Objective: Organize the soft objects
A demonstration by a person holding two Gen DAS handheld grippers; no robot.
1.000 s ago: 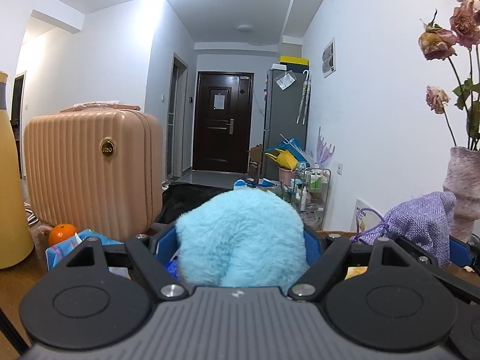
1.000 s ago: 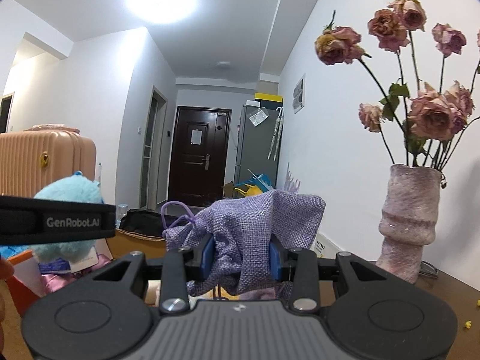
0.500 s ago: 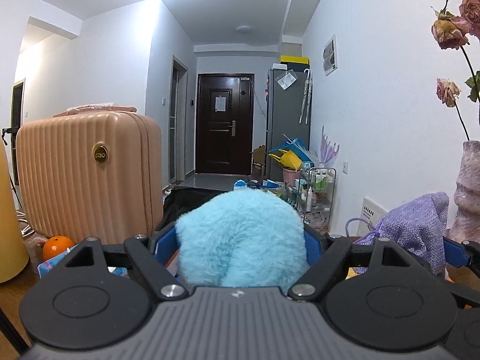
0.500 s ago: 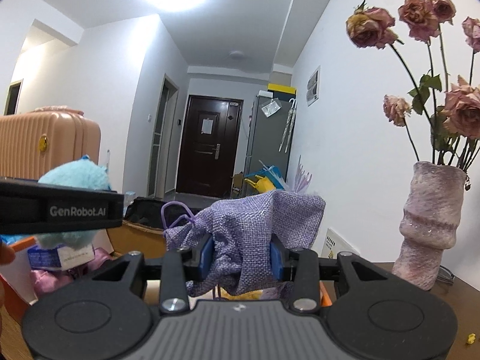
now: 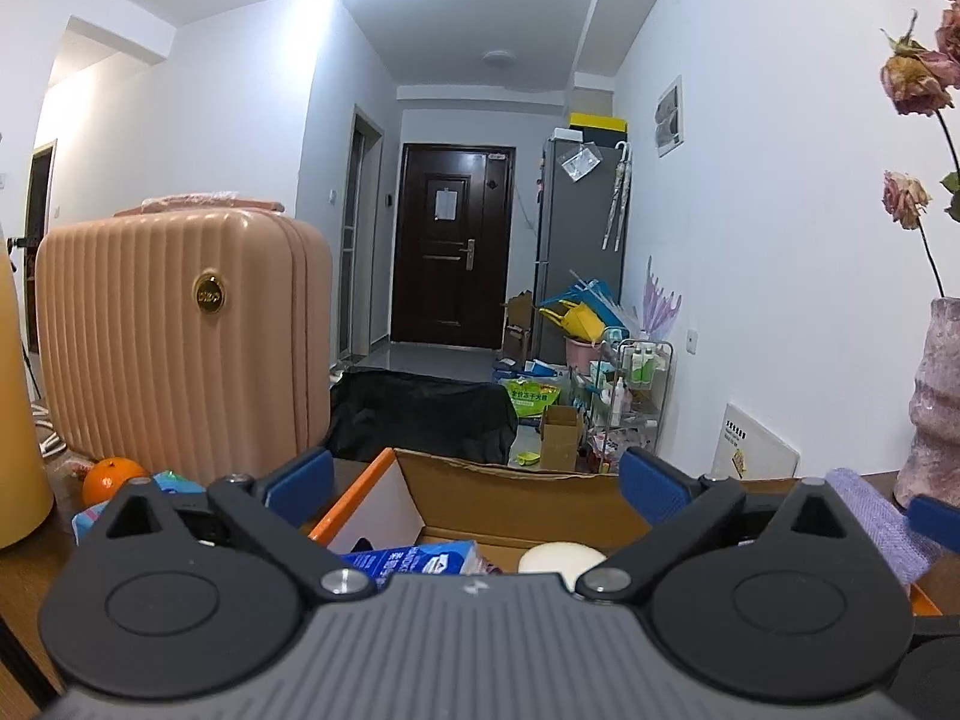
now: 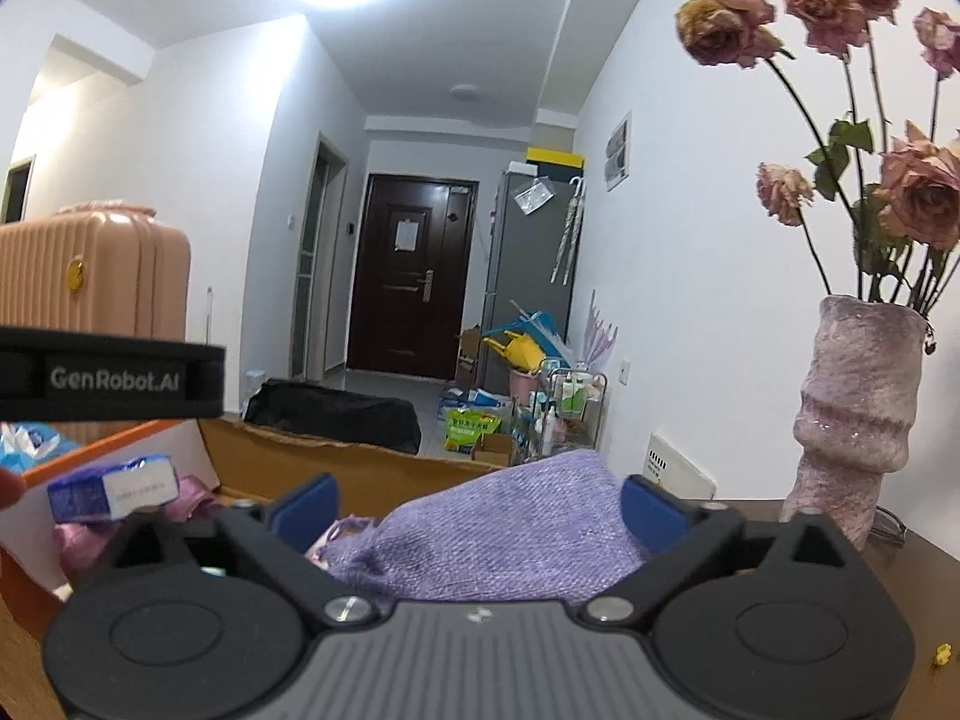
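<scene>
Hovering over box (image 5: 516, 483), left gripper (image 5: 474, 483) gaping wide, holding nothing. Right gripper (image 6: 477, 507) also spread, straddling purple pouch (image 6: 510, 540) now lying loose between fingers at box's edge, likely for dropping in with other soft goods.

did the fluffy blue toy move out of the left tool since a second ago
Yes. The left tool is now open and empty above the cardboard box; the toy no longer blocks the dark door and is out of view.
</scene>
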